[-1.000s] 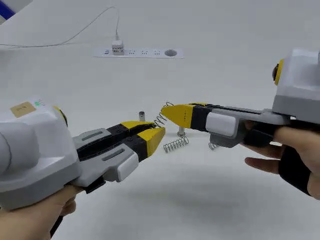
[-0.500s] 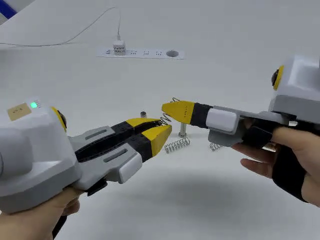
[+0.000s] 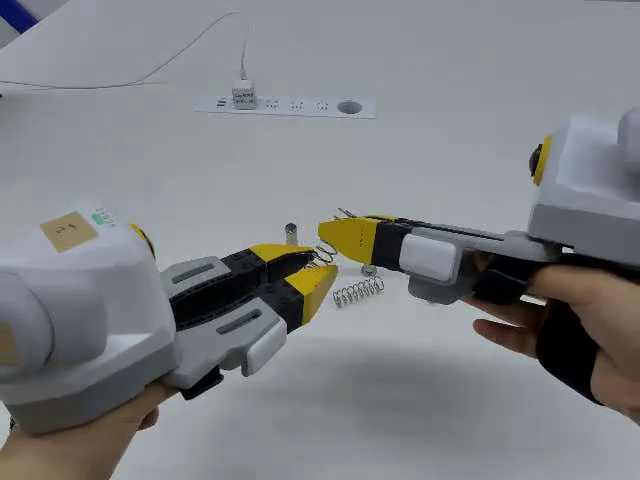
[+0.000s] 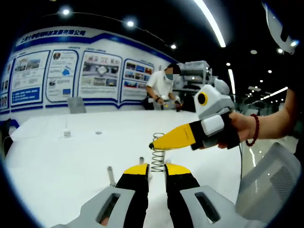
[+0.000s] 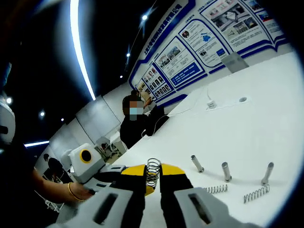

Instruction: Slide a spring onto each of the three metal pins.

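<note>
nearest to us, our left hand (image 3: 90, 440) grips the left gripper (image 3: 318, 264) and our right hand (image 3: 575, 330) grips the right gripper (image 3: 330, 235). the two yellow-tipped claws meet tip to tip at the held spring (image 4: 157, 159), above the white bench (image 3: 450, 400).

the right claw is clenched on the held spring. in the right gripper view the coil stands pinched between its two jaws and pokes out past their tips. in the left gripper view the held spring hangs upright from the right claw's tip, and its lower end sits in the narrow gap between the left claw's jaws. we cannot tell whether those jaws pinch the coil or merely flank it. the held spring is up off the bench.

below and just beyond the held spring, one loose spring (image 5: 215, 189) and the other loose spring (image 5: 256, 193) lie on their sides on the bench. a little farther past the held spring, three metal pins stand upright in a row, all bare: the first pin (image 5: 197, 163), the second pin (image 5: 226, 171) and the third pin (image 5: 267, 173).

well beyond the held spring, a white power strip (image 3: 285, 104) lies flat on the bench. a plug (image 3: 243, 94) is seated in it, and its thin cable (image 3: 150, 65) trails away from the held spring to the left.
</note>
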{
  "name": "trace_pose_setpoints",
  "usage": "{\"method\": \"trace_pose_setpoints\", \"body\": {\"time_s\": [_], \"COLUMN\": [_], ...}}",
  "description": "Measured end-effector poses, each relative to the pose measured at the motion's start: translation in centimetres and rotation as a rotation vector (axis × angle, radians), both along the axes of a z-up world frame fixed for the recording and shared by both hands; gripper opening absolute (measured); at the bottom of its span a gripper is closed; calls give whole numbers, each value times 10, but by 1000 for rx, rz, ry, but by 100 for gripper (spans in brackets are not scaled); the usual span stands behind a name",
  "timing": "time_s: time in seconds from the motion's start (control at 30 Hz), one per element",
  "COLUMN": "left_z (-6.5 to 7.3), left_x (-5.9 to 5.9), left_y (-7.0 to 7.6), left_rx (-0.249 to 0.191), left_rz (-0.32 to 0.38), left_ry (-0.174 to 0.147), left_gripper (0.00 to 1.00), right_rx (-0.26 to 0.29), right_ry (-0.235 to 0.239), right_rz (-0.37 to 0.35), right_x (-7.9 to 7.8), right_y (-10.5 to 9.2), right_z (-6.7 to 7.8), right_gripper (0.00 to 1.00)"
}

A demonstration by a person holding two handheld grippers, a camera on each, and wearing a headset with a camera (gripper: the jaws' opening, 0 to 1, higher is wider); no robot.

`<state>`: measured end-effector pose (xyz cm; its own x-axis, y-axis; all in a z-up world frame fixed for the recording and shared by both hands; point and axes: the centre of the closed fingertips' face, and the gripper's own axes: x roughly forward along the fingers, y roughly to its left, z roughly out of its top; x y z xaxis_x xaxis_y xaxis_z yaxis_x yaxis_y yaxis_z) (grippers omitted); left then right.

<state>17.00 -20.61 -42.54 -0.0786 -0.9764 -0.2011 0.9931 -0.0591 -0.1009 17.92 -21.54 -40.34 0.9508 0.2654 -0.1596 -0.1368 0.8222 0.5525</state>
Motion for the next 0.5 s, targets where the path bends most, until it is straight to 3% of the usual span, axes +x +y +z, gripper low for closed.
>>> {"method": "trace_pose_setpoints", "body": {"time_s": [0.07, 0.37, 0.5], "left_z": [-5, -18, -22], "left_x": [2, 9, 9], "left_y": [2, 7, 8], "left_rx": [24, 89, 111], "left_rz": [4, 43, 38], "left_ry": [-21, -40, -73], "left_gripper": [16, 26, 30], "right_rx": [-29, -167, -191], "right_ry": [-7, -17, -23], "right_rz": [-9, -60, -78], "right_x": [3, 18, 27], "right_y": [-1, -12, -17], "right_z": [1, 2, 2], "right_gripper": [11, 11, 11]}}
